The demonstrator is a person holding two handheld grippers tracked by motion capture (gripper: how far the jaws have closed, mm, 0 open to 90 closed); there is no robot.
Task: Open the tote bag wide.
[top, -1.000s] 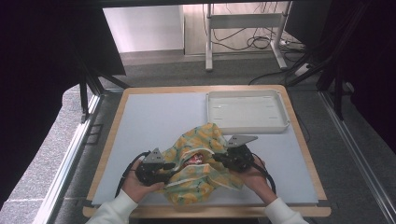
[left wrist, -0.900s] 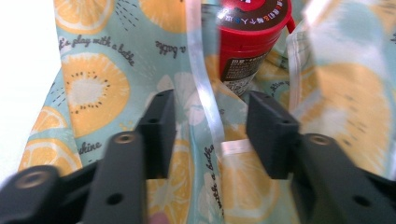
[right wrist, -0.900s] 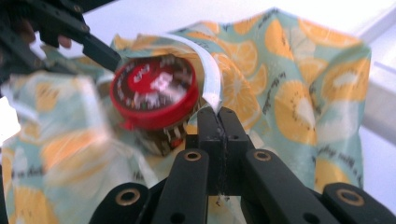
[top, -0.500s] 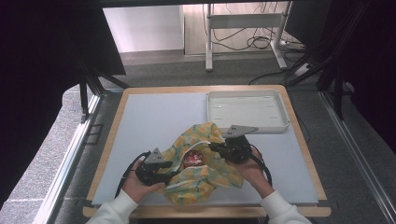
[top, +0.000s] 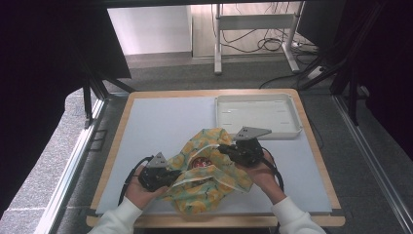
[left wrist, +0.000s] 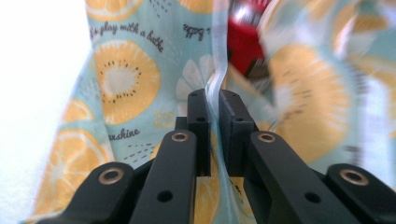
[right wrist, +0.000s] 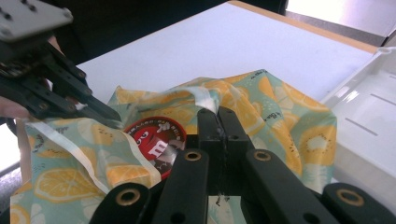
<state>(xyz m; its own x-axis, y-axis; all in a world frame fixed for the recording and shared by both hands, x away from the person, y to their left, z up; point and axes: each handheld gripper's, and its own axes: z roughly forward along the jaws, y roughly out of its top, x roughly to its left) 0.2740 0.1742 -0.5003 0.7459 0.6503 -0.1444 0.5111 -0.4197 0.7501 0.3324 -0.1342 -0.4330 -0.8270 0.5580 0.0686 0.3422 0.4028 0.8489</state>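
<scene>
Right gripper view alone reveals bag's (right wrist: 261, 116) red tin (right wrist: 156, 140) (cartoon-faced).

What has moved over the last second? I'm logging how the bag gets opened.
The right gripper drew its pinched edge of the lemon-print bag away from the person, toward the white tray, spreading the mouth wider and baring a red M&M's tin inside. The left gripper kept its fingers clamped on the bag's pale rim, hardly shifting. The tray stayed put.
</scene>
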